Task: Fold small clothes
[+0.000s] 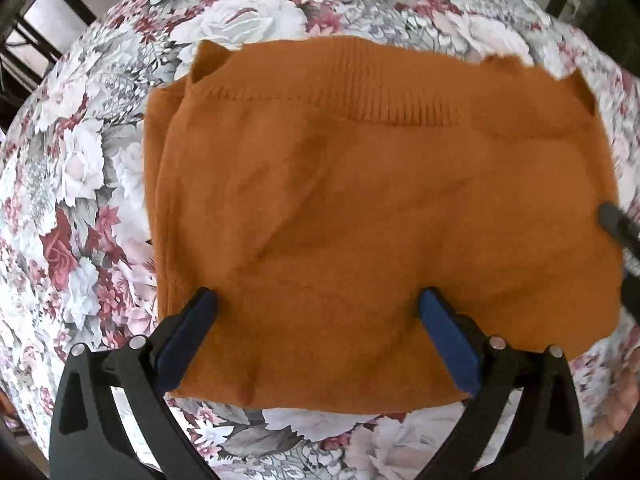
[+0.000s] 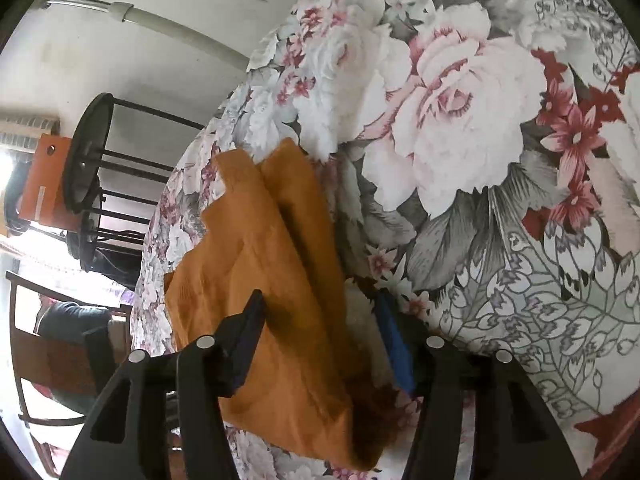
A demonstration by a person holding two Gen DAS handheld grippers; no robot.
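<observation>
An orange knitted garment (image 1: 360,200) lies folded flat on a round table under a floral cloth (image 1: 80,200), its ribbed band at the far side. My left gripper (image 1: 318,300) points steeply down over the garment's near edge, open, with its blue pads (image 1: 180,344) wide apart above the knit. A dark fingertip of the right gripper (image 1: 616,224) shows at the garment's right edge. In the right wrist view the picture is rolled. My right gripper (image 2: 320,306) is open and straddles the edge of the garment (image 2: 260,260), one finger (image 2: 252,320) over the knit, the other on the tablecloth.
The floral cloth (image 2: 460,140) covers the whole table, and its edge curves close behind the garment. A black metal stool (image 2: 88,176) and an orange box (image 2: 44,184) stand beyond the table. A wooden chair with something dark on it (image 2: 68,332) is nearer. Dark chair frames (image 1: 36,20) ring the far side.
</observation>
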